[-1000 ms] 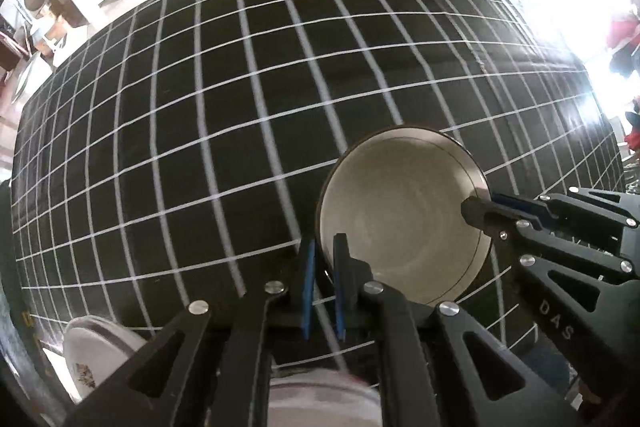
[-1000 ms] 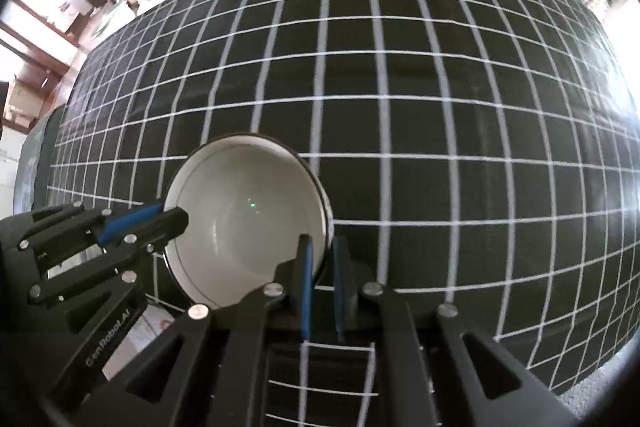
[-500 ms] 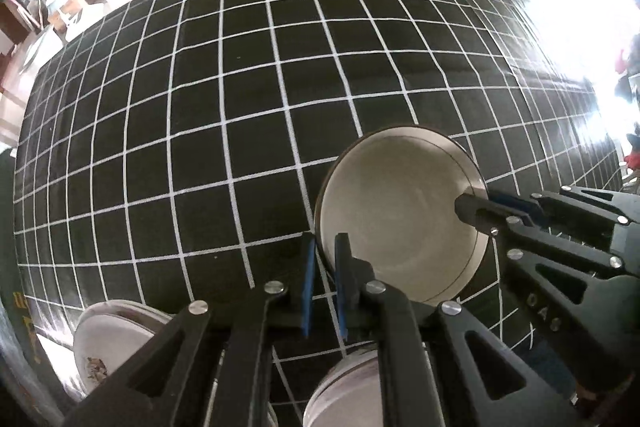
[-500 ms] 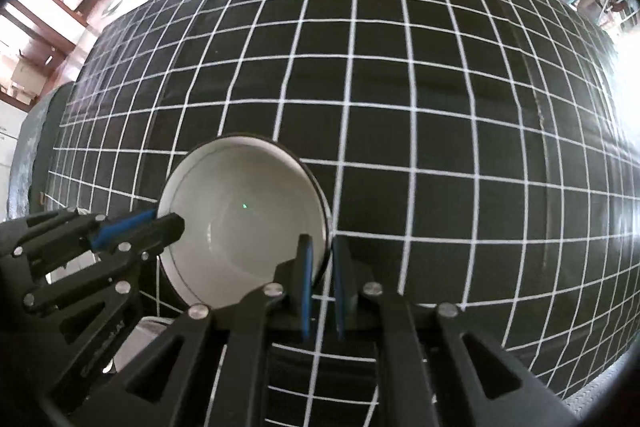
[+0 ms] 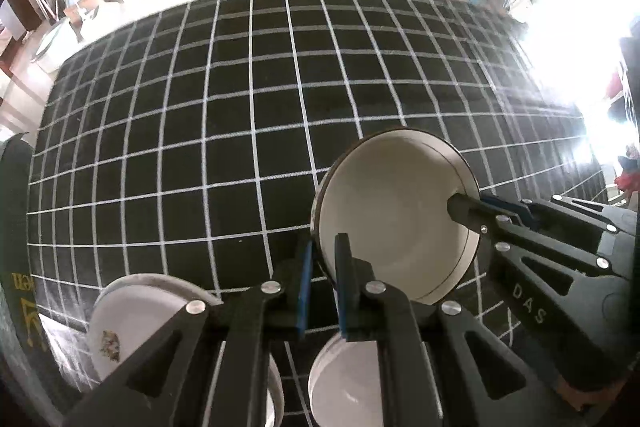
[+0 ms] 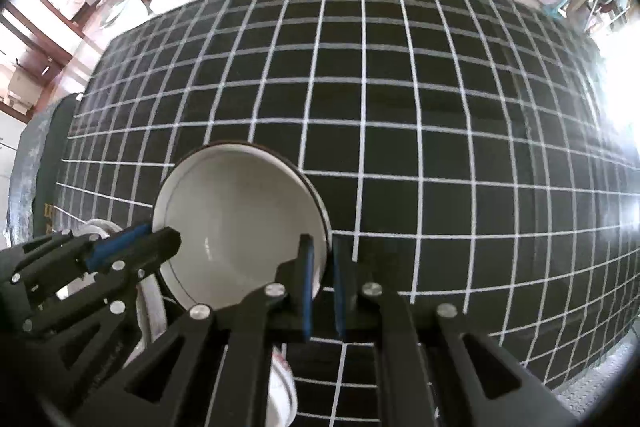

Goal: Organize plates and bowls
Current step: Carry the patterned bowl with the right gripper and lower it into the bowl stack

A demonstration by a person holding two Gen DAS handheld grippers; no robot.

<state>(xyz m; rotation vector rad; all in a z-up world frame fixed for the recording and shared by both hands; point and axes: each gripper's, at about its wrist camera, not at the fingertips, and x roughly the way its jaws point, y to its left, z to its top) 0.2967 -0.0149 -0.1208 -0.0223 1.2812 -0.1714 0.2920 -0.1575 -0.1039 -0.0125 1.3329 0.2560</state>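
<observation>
A white bowl [image 5: 396, 215] with a dark rim hangs above the black grid tablecloth [image 5: 240, 107], held from both sides. My left gripper [image 5: 323, 247] is shut on its near left rim. My right gripper [image 5: 460, 205] clamps the opposite rim. In the right wrist view the same bowl [image 6: 236, 227] sits left of centre, with the right gripper [image 6: 321, 245] shut on its rim and the left gripper [image 6: 160, 233] pinching the far side. Below the bowl lie a white plate with a floral mark [image 5: 120, 323] and another white dish [image 5: 344, 387].
The tablecloth [image 6: 400, 107] stretches away bare beyond the bowl. A white dish [image 6: 148, 303] and a second one [image 6: 284, 387] lie under the grippers at the near edge. Shelves, boxes and furniture stand on the floor past the far edge. Strong glare fills the right side.
Both grippers have carried the bowl up and back toward the near edge. The white plate and dish below have come further into view. The grip on the rim is unchanged.
</observation>
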